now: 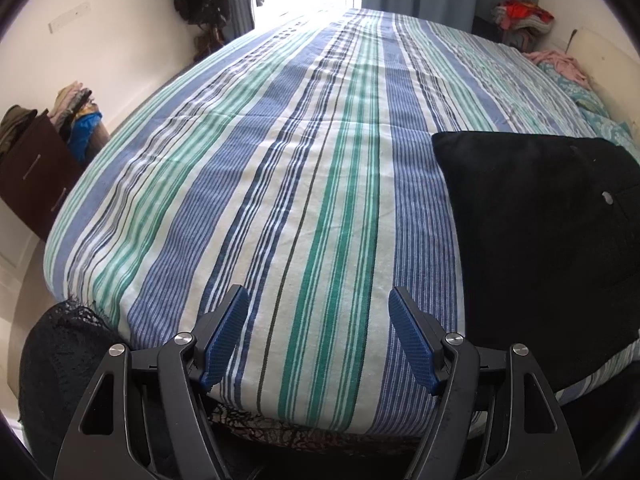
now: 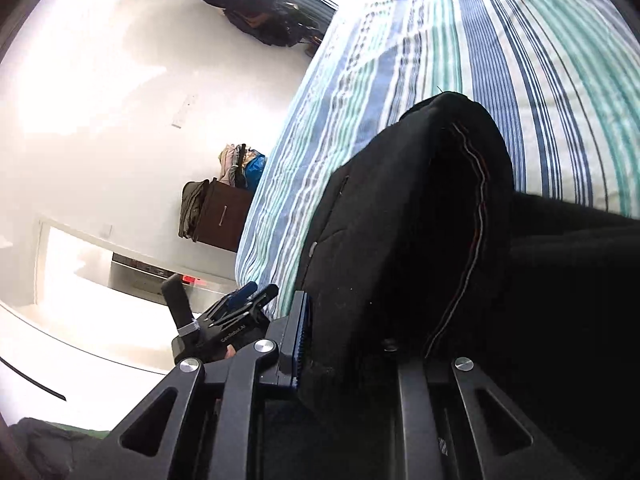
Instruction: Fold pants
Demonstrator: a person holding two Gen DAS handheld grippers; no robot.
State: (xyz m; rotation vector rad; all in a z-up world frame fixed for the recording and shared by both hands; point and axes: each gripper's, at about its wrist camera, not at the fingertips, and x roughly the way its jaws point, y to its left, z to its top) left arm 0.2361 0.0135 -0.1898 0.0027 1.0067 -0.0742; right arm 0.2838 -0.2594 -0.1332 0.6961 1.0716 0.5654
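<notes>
Pants (image 2: 420, 220) gripped by right gripper (image 2: 344, 344) fingers above bed (image 1: 280, 160) | left gripper (image 1: 318, 332) fingers open, empty, beside pants | advice: lift evenly, keep fold edge aligned, avoid dragging bedsheet.

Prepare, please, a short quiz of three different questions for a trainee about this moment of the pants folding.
1. True or false: the left gripper holds the black pants.
2. What covers the bed? A) plain grey blanket B) striped sheet C) bare mattress
3. What does the right gripper grip?

Key:
1. False: its jaws stand open over the sheet, with nothing between them.
2. B
3. The black pants, bunched between its jaws.
</notes>
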